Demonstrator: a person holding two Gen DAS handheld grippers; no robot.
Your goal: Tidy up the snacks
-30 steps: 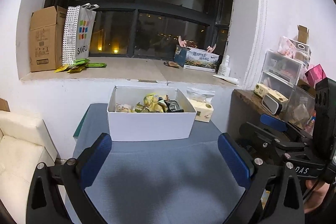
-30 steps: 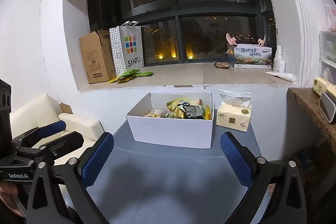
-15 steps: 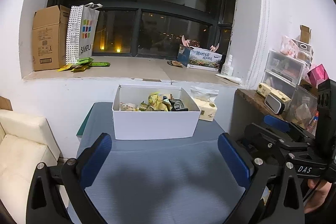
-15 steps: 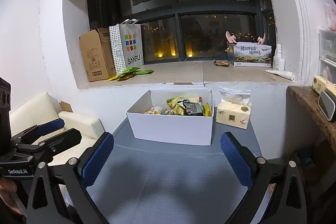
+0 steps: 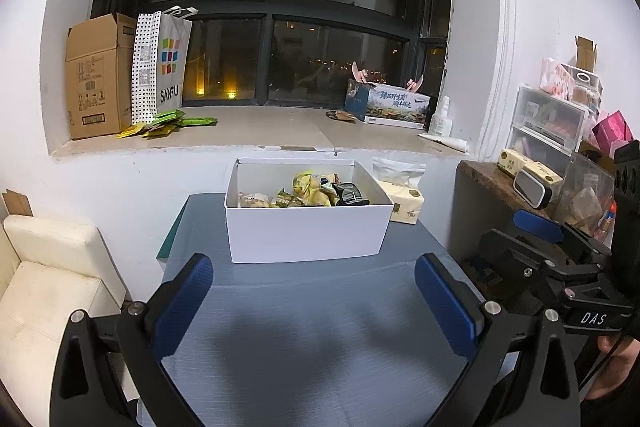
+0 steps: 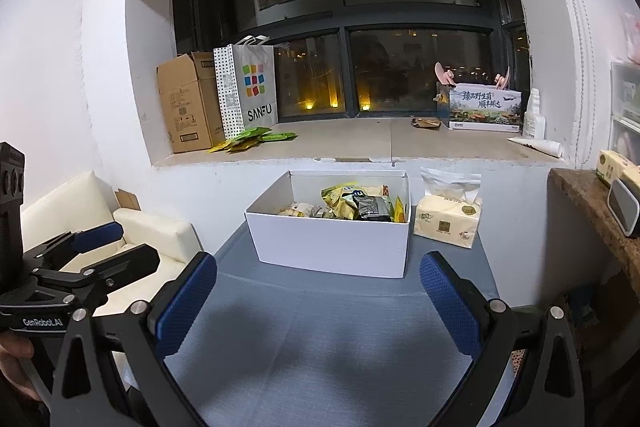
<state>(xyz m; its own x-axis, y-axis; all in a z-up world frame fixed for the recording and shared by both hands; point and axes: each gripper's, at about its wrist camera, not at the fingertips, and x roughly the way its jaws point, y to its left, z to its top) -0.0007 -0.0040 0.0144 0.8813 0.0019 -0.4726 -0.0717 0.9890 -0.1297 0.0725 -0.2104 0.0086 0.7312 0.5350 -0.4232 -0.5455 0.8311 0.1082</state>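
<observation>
Both claws hang over the near part of the blue-grey surface (image 5: pixel 304 339), and neither holds anything. The left claw (image 5: pixel 314 301) has its blue pads spread wide, with bare cloth between them. The right claw (image 6: pixel 318 301) is spread just as wide. Each shows at the edge of the other's view, side by side.

The white box (image 5: pixel 306 233) sits at the far end of the surface, close under the windowsill (image 5: pixel 256 133). The snacks (image 5: pixel 316 187) lie heaped inside it: yellow packets, a dark one, a few green ones, all below the rim. A tissue pack (image 6: pixel 448 223) stands just beside the box on its right, touching or nearly so.

On the sill, well apart from the box, stand a cardboard carton (image 5: pixel 98 77) and a SANFU bag (image 5: pixel 162 67), with green packets (image 5: pixel 168 119) scattered at their feet. A cream sofa (image 5: pixel 44 287) stands left of the surface.
</observation>
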